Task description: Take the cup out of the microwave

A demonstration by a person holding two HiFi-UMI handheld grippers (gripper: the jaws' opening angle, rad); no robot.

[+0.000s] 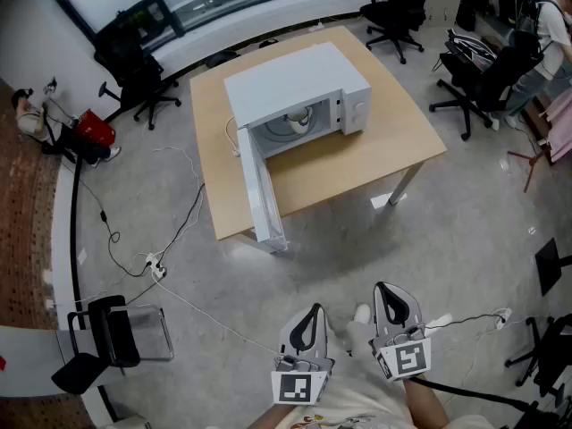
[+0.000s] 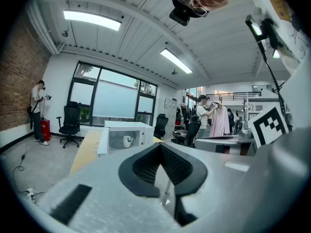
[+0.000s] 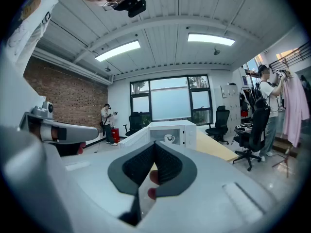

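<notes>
A white microwave (image 1: pixel 299 92) stands on a wooden table (image 1: pixel 393 146), its door (image 1: pixel 259 190) swung wide open past the table's front edge. Inside it sits a white cup (image 1: pixel 300 118) on the turntable. The cup (image 2: pixel 127 141) also shows small and far off in the left gripper view, and the cup (image 3: pixel 169 139) likewise in the right gripper view. My left gripper (image 1: pixel 315 311) and right gripper (image 1: pixel 383 288) hang side by side over the floor, well short of the table. Both point toward the microwave. Each is shut with nothing between its jaws.
Black office chairs (image 1: pixel 398 7) ring the table at the back and right. Cables and a power strip (image 1: pixel 154 264) lie on the floor to the left, near a black folding chair (image 1: pixel 112 333). A person (image 2: pixel 36 110) stands by the brick wall; another (image 3: pixel 269 106) stands by hanging clothes.
</notes>
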